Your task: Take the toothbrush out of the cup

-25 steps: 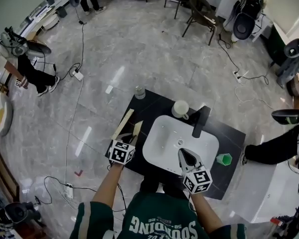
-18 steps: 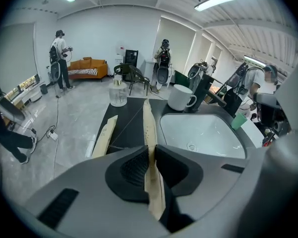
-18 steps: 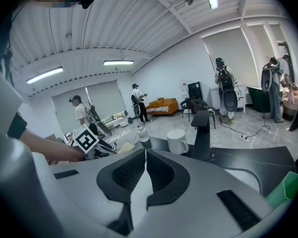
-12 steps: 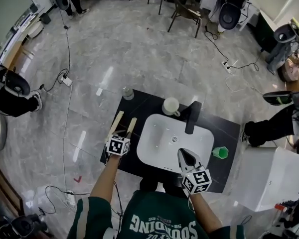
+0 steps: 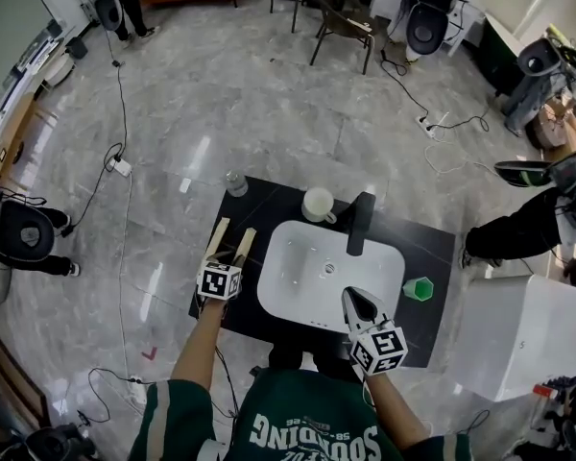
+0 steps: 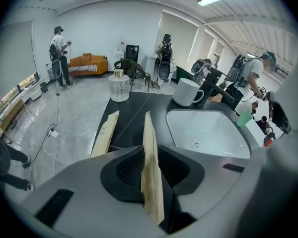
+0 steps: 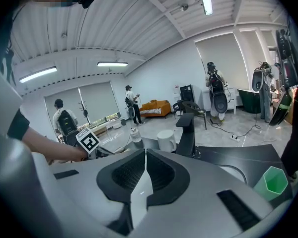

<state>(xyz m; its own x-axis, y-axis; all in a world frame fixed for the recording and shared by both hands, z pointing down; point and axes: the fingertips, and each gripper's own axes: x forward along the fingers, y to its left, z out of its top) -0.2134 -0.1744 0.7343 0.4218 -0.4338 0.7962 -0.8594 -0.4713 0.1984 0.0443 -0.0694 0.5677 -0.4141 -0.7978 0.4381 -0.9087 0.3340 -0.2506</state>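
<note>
My left gripper [image 5: 234, 260] [image 6: 148, 168] is over the black counter's left end. A flat tan toothbrush stick [image 5: 244, 245] [image 6: 147, 148] stands on edge between its jaws. The jaws are opening, and a gap shows beside the left pad. A second tan stick [image 5: 217, 237] [image 6: 105, 132] lies just left of it. The white mug [image 5: 318, 204] [image 6: 187, 91] stands behind the sink with nothing sticking out above its rim. My right gripper [image 5: 362, 303] [image 7: 145, 155] hovers at the sink's near right edge, shut with nothing in it.
A white sink [image 5: 293, 301] with a black faucet [image 5: 358, 224] fills the counter's middle. A glass jar [image 5: 234, 182] stands at the far left corner and a green cup [image 5: 418, 289] [image 7: 274, 181] at the right. Cables, chairs and people are on the floor around.
My left gripper has come down with the tan stick, which now rests next to the other stick on the counter. My right gripper has barely shifted.
</note>
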